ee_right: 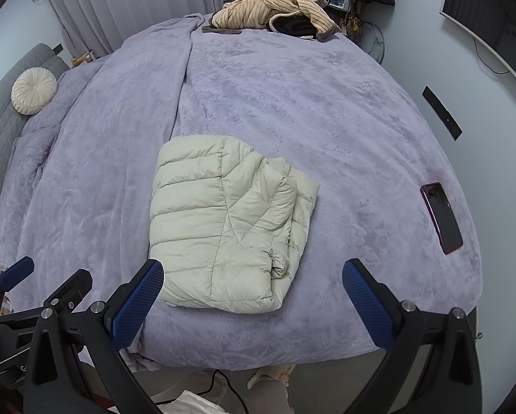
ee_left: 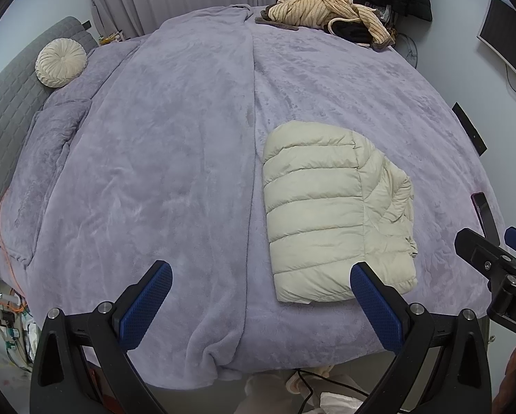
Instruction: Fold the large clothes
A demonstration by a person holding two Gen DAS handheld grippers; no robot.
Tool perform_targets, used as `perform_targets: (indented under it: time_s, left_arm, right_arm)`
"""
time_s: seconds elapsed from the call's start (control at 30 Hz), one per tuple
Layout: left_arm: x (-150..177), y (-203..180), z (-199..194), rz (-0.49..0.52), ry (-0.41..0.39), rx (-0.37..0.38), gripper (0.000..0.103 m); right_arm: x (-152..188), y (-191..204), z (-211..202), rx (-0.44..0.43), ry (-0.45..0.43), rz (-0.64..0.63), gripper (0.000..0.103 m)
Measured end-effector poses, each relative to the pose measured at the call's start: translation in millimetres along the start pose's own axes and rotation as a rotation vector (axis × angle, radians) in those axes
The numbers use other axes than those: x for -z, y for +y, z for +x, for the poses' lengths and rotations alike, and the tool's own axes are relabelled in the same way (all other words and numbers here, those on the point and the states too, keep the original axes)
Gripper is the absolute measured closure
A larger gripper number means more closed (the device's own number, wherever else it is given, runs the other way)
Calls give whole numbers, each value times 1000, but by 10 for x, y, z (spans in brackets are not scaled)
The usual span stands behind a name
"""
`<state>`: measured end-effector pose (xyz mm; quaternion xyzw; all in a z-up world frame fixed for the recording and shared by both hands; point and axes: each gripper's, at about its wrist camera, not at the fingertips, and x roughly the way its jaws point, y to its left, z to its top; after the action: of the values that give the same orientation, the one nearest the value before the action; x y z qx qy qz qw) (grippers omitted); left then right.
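Note:
A cream quilted puffer jacket [ee_left: 330, 214] [ee_right: 226, 224] lies folded into a compact rectangle on the lilac blanket of the bed [ee_left: 175, 158] [ee_right: 344, 131], near the front edge. My left gripper [ee_left: 261, 296] hovers open above the bed's front edge, its right finger just in front of the jacket's near corner. My right gripper [ee_right: 252, 293] is open too, held above the jacket's near edge with nothing between its blue pads. Each gripper shows at the side of the other's view.
A heap of striped beige and dark clothes [ee_left: 330, 13] [ee_right: 275, 12] sits at the bed's far edge. A phone [ee_right: 440, 217] lies on the blanket at the right. A round cream cushion [ee_left: 60, 62] rests by the grey headboard at the left. Cables trail on the floor below.

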<state>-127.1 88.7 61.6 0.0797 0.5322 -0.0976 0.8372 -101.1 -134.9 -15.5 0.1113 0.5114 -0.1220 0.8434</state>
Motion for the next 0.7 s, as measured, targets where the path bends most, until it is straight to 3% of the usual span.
perform_targets:
  time_s: [0.7]
  left_arm:
    - [10,-15,15,-13,3,5,0]
  right_arm:
    - [-14,5,9,0,2,-1,0]
